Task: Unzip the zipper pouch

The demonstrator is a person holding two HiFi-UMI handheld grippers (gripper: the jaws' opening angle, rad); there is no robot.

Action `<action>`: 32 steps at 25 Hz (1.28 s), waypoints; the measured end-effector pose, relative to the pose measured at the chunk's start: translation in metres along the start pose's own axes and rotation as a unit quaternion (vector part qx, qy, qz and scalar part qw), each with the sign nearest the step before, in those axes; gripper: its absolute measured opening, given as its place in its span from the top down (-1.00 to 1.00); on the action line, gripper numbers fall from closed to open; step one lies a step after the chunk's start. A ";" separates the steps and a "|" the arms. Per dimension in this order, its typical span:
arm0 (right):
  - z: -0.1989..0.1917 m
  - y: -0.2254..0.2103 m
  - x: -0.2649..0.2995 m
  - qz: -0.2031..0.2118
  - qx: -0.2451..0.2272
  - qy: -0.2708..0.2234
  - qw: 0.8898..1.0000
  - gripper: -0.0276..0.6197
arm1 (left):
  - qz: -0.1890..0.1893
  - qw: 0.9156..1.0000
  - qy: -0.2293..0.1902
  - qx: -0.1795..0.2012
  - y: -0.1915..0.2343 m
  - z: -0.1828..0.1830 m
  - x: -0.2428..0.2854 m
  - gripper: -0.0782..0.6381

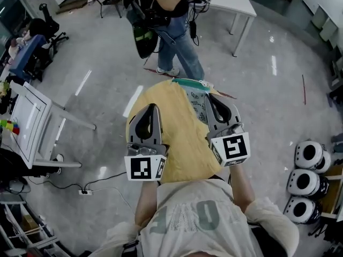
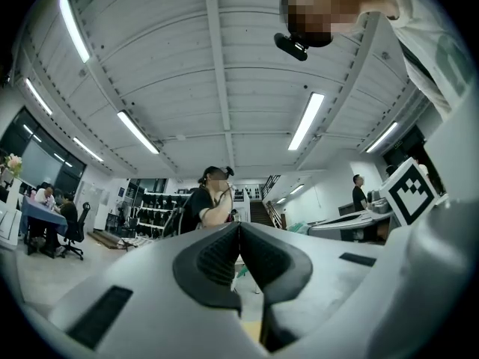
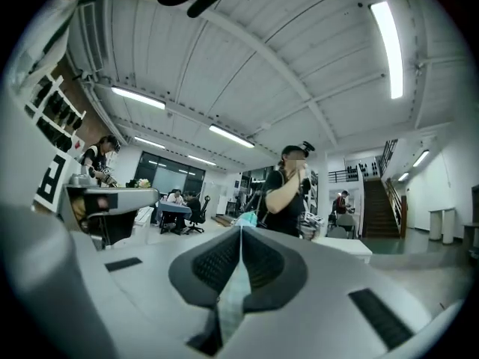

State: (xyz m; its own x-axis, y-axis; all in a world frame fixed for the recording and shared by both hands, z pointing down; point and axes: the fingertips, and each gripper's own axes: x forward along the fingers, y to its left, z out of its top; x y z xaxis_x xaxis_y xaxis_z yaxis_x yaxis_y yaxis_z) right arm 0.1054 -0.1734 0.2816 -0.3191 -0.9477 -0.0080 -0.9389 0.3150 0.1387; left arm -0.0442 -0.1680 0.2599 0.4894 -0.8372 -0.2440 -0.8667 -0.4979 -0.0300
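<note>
Right gripper (image 1: 213,97): jaws shut on the pouch (image 1: 199,107). In the right gripper view (image 3: 240,234) a pale strip of the pouch (image 3: 227,307) runs up between the pads, with a bit of teal showing just past the tips.

Left gripper (image 1: 151,107): jaws together, pads meeting along one line in the left gripper view (image 2: 239,229). Nothing can be seen clamped there. It is held over the yellow top (image 1: 171,133), apart from the pouch.

Both grippers point forward, away from the holder, side by side, marker cubes nearest the body.

Pouch: white with dark print and a teal upper edge. It sits at the far right part of the yellow top, just left of the right gripper's jaws. Cannot tell whether the zipper is open or closed.

Yellow top: rounded outline, directly in front of the holder, grey floor (image 1: 268,106) around it.

Beyond it: a person (image 1: 172,25) in jeans stands close to the far edge, forearm raised in both gripper views (image 2: 203,204) (image 3: 288,193). White table (image 1: 231,2) behind that person. Three round white units (image 1: 307,155) on the floor at right. White desk (image 1: 27,123) at left. Strip lights (image 2: 305,120) on a ribbed white ceiling overhead.
</note>
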 end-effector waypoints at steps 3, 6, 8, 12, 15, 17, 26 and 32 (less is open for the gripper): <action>0.009 0.004 -0.010 0.010 -0.015 -0.011 1.000 0.82 | -0.004 1.000 -0.006 0.002 -0.004 0.005 0.002 0.71; 0.013 0.008 -0.019 0.024 -0.025 -0.014 0.999 0.82 | -0.005 1.000 -0.006 0.004 -0.009 0.007 -0.001 0.70; 0.014 0.011 -0.022 0.032 -0.030 -0.015 0.999 0.82 | -0.011 1.000 -0.008 0.011 -0.010 0.010 -0.001 0.70; 0.019 0.022 -0.026 0.061 -0.047 -0.019 0.997 0.82 | -0.089 0.994 -0.009 0.057 -0.020 0.024 0.013 0.70; 0.029 0.029 -0.028 0.091 -0.060 -0.041 0.993 0.82 | -0.180 0.974 -0.010 0.134 -0.037 0.037 0.024 0.70; 0.033 0.033 -0.031 0.116 -0.060 -0.043 0.991 0.82 | -0.255 0.942 -0.008 0.218 -0.054 0.040 0.028 0.62; 0.037 0.047 -0.042 0.219 -0.108 -0.026 0.969 0.82 | -0.412 0.770 0.018 0.486 -0.095 0.008 0.023 0.44; 0.018 0.052 -0.044 0.258 -0.163 0.035 0.952 0.82 | -0.450 0.694 0.027 0.561 -0.100 -0.011 0.014 0.44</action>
State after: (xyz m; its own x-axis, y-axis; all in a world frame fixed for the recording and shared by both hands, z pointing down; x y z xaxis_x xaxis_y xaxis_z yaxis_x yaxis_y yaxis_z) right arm 0.0686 -0.1141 0.2709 -0.7067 -0.6761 0.2084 -0.5662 0.7171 0.4064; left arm 0.0510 -0.1325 0.2704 0.8577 -0.3236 0.3995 0.2789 -0.3601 -0.8903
